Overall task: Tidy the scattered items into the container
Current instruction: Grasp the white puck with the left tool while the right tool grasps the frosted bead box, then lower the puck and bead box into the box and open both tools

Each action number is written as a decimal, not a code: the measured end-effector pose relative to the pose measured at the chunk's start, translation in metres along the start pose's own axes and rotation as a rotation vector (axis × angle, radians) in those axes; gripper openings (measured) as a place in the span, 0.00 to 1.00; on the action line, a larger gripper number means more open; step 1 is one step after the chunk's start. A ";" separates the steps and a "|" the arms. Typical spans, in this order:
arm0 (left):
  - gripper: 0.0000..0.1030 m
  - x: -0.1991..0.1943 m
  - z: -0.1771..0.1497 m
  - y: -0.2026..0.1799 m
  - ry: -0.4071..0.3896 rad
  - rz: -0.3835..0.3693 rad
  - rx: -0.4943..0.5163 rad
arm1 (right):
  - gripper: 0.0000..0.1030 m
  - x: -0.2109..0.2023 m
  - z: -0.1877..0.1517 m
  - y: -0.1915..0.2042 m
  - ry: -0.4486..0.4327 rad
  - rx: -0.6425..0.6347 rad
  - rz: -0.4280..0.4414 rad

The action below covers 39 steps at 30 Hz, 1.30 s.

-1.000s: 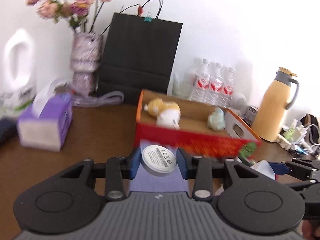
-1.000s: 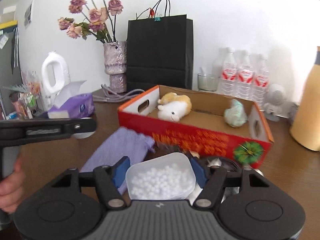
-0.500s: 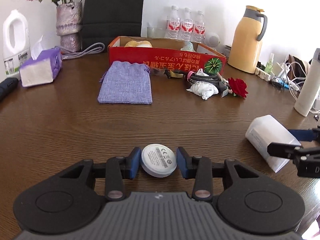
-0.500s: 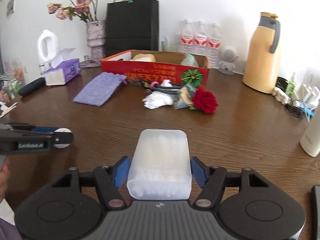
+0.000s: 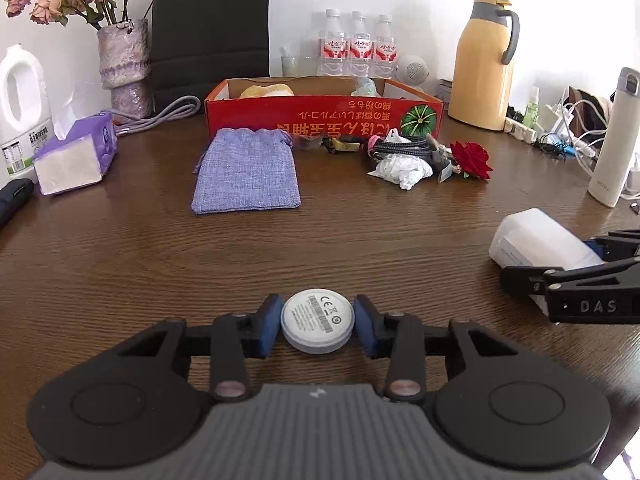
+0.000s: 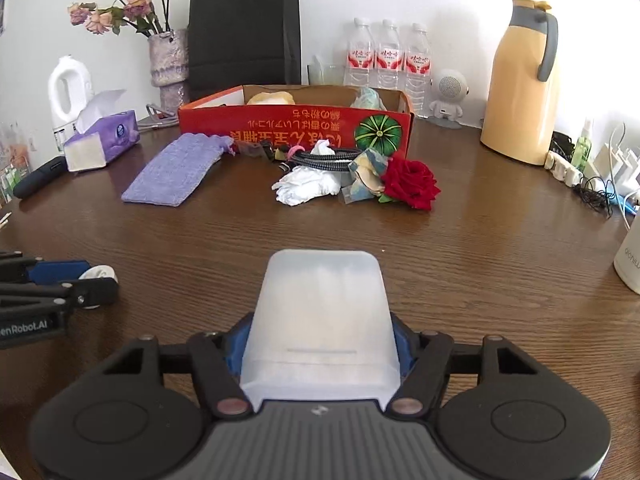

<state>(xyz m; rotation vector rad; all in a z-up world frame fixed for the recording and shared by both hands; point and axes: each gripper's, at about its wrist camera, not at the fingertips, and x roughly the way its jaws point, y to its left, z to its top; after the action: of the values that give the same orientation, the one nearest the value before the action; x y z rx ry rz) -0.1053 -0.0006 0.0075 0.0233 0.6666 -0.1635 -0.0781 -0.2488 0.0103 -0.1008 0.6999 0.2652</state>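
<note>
Both grippers farther back from red box [image 5: 320,114]; left gripper [image 5: 317,326] still clamping disc [image 5: 317,320]

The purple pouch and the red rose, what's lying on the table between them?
In both wrist views, a crumpled white tissue and a braided black cable lie between the purple pouch and red rose.

A black bag [image 5: 210,28] stands behind a vase [image 5: 124,66] of dried roses. Three water bottles [image 5: 359,50], a yellow jug [image 5: 482,66], a tissue pack [image 5: 76,152] and a white flask [image 5: 614,140] ring the brown table [image 5: 160,264].
</note>
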 end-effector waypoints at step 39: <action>0.82 0.301 0.319 0.039 0.278 0.027 -0.038 | 0.77 0.275 0.315 -0.087 0.264 0.167 0.061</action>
<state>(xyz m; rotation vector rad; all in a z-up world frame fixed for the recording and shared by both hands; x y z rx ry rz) 0.3298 -0.0293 0.0714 0.0191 0.9465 -0.1223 0.3437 -0.2192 0.0726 0.0458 0.9859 0.2537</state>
